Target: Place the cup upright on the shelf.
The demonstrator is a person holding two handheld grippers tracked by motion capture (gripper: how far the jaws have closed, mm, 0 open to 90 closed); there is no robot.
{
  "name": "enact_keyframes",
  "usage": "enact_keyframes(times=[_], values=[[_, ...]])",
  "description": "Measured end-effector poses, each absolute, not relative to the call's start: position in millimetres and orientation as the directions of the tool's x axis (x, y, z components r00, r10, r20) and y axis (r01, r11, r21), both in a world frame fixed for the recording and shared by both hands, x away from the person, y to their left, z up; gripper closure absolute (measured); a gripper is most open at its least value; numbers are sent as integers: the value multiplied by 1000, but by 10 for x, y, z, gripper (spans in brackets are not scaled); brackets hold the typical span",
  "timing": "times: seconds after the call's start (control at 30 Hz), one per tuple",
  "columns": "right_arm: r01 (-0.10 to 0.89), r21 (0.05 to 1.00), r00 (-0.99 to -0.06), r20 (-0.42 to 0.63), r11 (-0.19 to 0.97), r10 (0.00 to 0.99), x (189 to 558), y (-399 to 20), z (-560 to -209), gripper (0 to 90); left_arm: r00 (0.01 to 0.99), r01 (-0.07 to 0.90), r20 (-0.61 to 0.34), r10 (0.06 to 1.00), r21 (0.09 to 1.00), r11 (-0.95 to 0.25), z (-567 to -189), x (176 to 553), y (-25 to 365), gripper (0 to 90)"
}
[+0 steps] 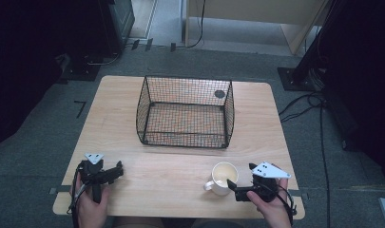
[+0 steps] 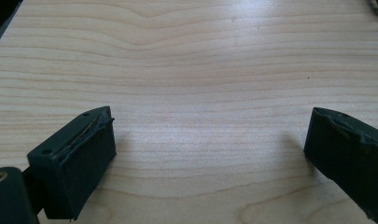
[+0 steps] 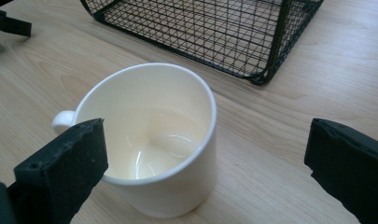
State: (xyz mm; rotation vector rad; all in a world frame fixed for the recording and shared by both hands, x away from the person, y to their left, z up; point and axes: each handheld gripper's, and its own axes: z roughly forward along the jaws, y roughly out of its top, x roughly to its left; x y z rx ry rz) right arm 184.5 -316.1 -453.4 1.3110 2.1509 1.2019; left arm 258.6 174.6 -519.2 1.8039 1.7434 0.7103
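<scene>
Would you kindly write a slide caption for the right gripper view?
Right gripper open around an upright white mug, black wire basket beyond on the wooden table.

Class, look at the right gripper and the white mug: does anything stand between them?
Nothing visible does. The right gripper has its jaws open right at the white mug, with bare table around it. The wire basket stands farther back.
</scene>
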Motion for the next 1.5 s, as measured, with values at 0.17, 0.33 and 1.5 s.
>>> enact_keyframes(times=[0.17,0.33,1.5], values=[[555,804,-531,142,216,835,1851,-3097,-4557,0,30,722,10,999,691,-29,-5192,2586,1746,22],[552,805,-548,153,219,822,1851,-3058,-4559,0,30,722,10,1000,691,-29,-5192,2586,1746,22],[548,773,-574,70,320,816,1915,-2789,-4832,79,30,722,10,999,691,-29,-5192,2586,1747,22]])
